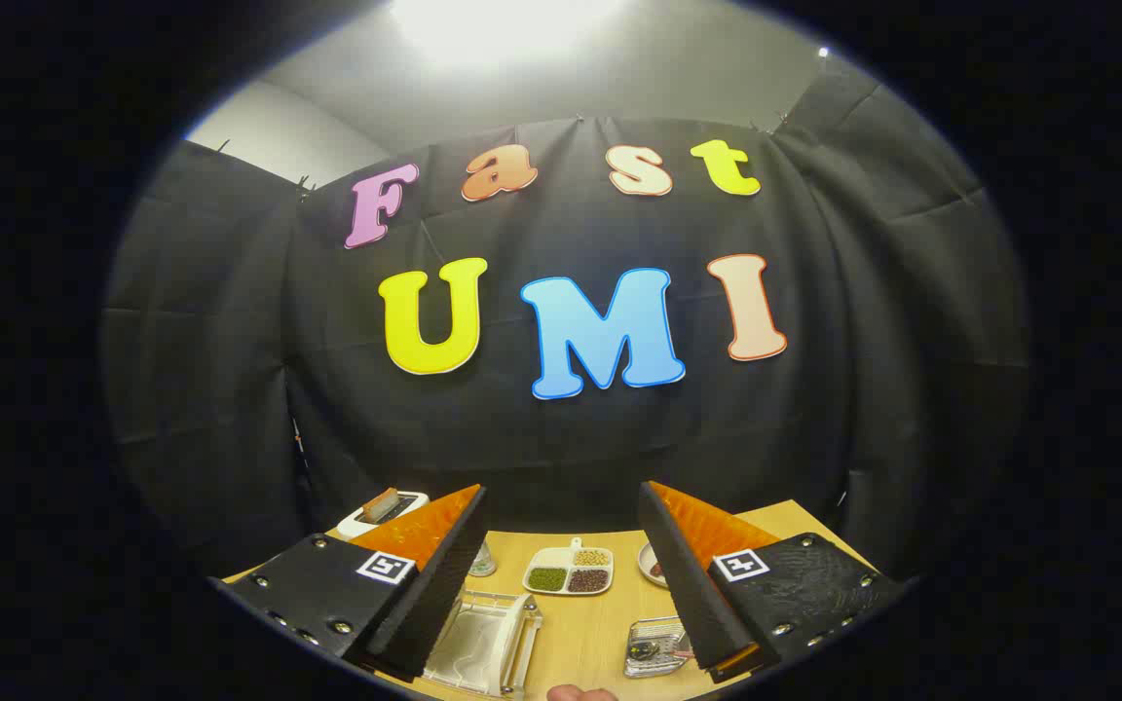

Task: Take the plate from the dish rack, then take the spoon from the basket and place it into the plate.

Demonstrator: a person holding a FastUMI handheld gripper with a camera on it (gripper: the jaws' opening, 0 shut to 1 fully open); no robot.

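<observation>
The gripper (pixel 561 565) hangs above a light wooden table (pixel 590 633) with its two fingers spread wide apart and nothing held between them. Below the gap, near the left finger, stands a clear dish rack (pixel 483 643), and a pale plate (pixel 473 638) sits on edge inside it, leaning between the rack's walls. Near the right finger, low on the table, rests a small clear basket (pixel 654 647) with the spoon (pixel 656 650) lying in it; the spoon's shape is too small to make out well. Farther off, between the fingers, lies a white divided tray (pixel 569 571) holding green, yellowish and dark grains in separate compartments. To its left, partly behind the left finger, stands a small glass (pixel 482 560). To the tray's right, a small white dish (pixel 652 565) peeks out from behind the right finger. At the far left of the table sits a white toaster (pixel 384 511) with a slice of bread (pixel 386 503) sticking up from it.
</observation>
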